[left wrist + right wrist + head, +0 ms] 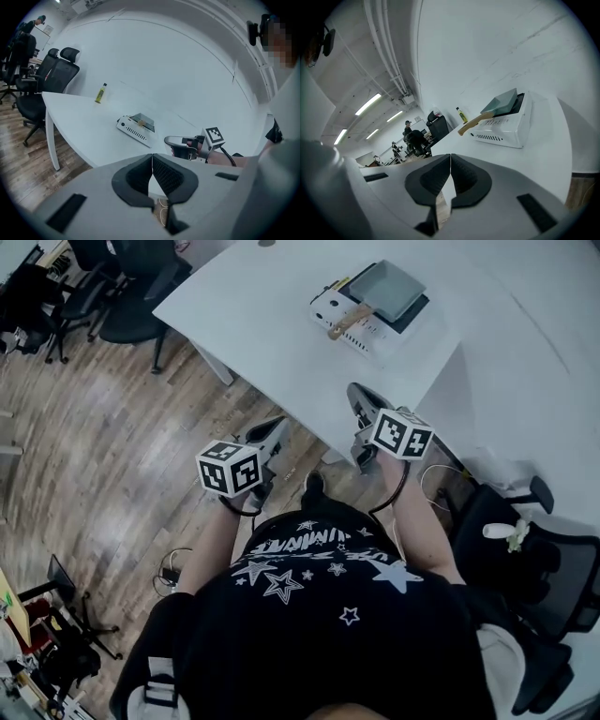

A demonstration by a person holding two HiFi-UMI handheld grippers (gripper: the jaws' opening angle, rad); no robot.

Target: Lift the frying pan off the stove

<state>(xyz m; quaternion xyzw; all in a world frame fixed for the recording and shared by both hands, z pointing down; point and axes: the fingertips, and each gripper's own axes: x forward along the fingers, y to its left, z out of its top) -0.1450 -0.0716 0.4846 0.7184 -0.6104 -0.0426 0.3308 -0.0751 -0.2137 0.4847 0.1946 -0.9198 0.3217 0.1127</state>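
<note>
My left gripper (pixel 272 435) and right gripper (pixel 360 401) are both closed on nothing, mid-frame. The frying pan (pixel 386 289) sits on the stove (pixel 373 336), upper right of centre. I'd open the right jaws early and line up squarely with the wooden handle (pixel 347 322).

Bare table (pixel 272 315) is lying open between its near edge and the stove (pixel 375 338), leaving clear passage. The pan (pixel 392 287) is sitting on top, its handle (pixel 345 322) jutting past the stove (toward that edge). A chair (pixel 553 568) is crowding the right; a bottle (pixel 100 93) is standing well apart.
</note>
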